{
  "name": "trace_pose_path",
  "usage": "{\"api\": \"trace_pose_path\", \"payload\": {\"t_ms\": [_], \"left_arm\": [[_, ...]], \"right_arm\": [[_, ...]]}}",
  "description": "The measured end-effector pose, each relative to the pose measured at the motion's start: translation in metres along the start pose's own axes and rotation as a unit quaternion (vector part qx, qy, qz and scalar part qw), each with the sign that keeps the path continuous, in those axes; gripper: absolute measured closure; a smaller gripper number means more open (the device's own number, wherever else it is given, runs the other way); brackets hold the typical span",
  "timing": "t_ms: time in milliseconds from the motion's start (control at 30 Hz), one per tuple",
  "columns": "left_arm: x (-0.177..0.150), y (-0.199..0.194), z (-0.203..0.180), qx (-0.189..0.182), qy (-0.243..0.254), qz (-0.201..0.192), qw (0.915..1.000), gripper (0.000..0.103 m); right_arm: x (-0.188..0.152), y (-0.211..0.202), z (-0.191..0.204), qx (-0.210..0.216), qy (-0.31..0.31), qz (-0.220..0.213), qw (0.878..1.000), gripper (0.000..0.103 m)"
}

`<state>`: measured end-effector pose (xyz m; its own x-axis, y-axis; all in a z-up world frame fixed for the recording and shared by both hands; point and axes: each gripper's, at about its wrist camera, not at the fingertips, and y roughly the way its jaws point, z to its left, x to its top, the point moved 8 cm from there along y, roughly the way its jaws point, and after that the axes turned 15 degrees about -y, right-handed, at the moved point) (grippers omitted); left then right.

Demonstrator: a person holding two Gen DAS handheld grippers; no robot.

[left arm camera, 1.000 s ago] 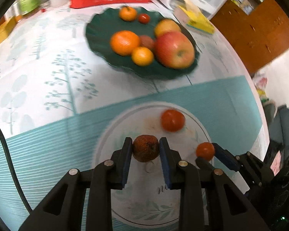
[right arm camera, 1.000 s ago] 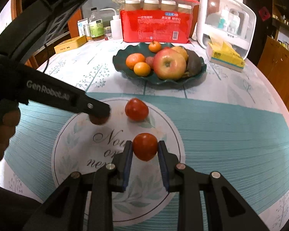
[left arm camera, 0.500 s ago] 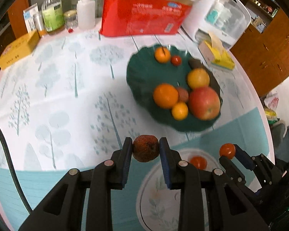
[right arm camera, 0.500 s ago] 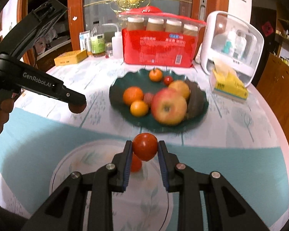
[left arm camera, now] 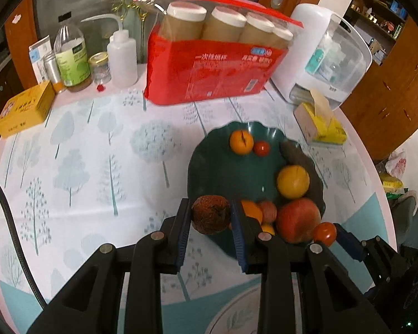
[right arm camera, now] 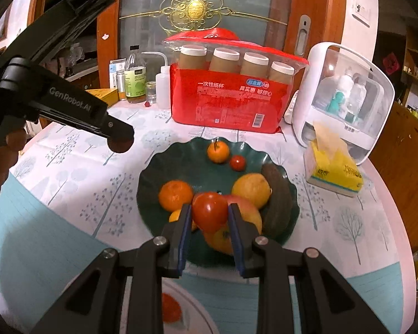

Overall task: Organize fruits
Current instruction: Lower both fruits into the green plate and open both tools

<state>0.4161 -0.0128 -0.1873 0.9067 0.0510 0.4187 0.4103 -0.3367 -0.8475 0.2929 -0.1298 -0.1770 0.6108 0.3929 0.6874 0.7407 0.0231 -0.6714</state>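
Fruit in transit, two pieces at once. Left gripper (left arm camera: 211, 217) clamped on a dark brown, wrinkled round fruit (left arm camera: 211, 213), pads pressing both sides. Right gripper (right arm camera: 209, 215) clamped the same way on a red tomato (right arm camera: 209, 214). Neither piece rests on anything; both hang in the air.

Target, by my reading, is the dark green plate (right arm camera: 164, 164) with the wavy rim, on the tree-print tablecloth (left arm camera: 83, 167). Already on it: two oranges, a small red tomato, a yellow fruit, a large red apple (left arm camera: 297, 220), a long dark fruit along the far right rim.

Key relation: the plate lies ahead of and below both grippers. In the left wrist view the brown fruit hangs over the plate's near-left rim, with bare green just beyond it, toward the middle. In the right wrist view the tomato sits in front of the apple and one orange, so the pile is directly under or just past it; how high above, cannot tell. Open green shows centre and left of the plate.

Both grippers near the plate; the left one looks closer to free space. Neither fruit has a long axis to mind; both are roundish.

A white plate (right arm camera: 192, 306) near the camera holds one more red tomato (right arm camera: 170, 307), not yet gathered.

Risk, as a guess: dropping the tomato on the pile could set it rolling.
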Motion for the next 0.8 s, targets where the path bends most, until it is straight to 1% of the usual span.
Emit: {"api": "trace_pose_path", "payload": {"t_ms": [133, 300, 433, 533, 600, 667, 733, 800], "left_arm": [[0.012, 0.007, -0.006, -0.010, -0.002, -0.006, 0.9999, 0.076], [0.016, 0.023, -0.014, -0.025, -0.001, 0.004, 0.9997, 0.076], [0.012, 0.037, -0.019, -0.034, 0.006, 0.017, 0.9993, 0.076], [0.011, 0.045, -0.022, -0.040, 0.012, 0.023, 0.9989, 0.076], [0.010, 0.049, -0.024, -0.043, 0.014, 0.024, 0.9987, 0.076], [0.010, 0.051, -0.024, -0.048, 0.013, 0.026, 0.9985, 0.073], [0.009, 0.052, -0.026, -0.051, 0.014, 0.027, 0.9982, 0.071], [0.009, 0.052, -0.026, -0.051, 0.014, 0.028, 0.9982, 0.070]], "right_arm": [[0.009, 0.011, -0.005, -0.005, 0.000, -0.002, 1.000, 0.077], [0.017, 0.024, -0.015, -0.014, 0.010, -0.001, 1.000, 0.077], [0.010, 0.037, -0.020, -0.020, 0.021, 0.015, 0.999, 0.077], [0.005, 0.042, -0.026, -0.034, 0.032, 0.021, 0.999, 0.077], [0.002, 0.045, -0.030, -0.033, 0.043, 0.019, 0.998, 0.077], [0.001, 0.046, -0.031, -0.032, 0.049, 0.016, 0.998, 0.076], [-0.001, 0.050, -0.029, -0.028, 0.048, 0.025, 0.998, 0.076], [-0.004, 0.054, -0.029, -0.028, 0.048, 0.032, 0.998, 0.070]]}}
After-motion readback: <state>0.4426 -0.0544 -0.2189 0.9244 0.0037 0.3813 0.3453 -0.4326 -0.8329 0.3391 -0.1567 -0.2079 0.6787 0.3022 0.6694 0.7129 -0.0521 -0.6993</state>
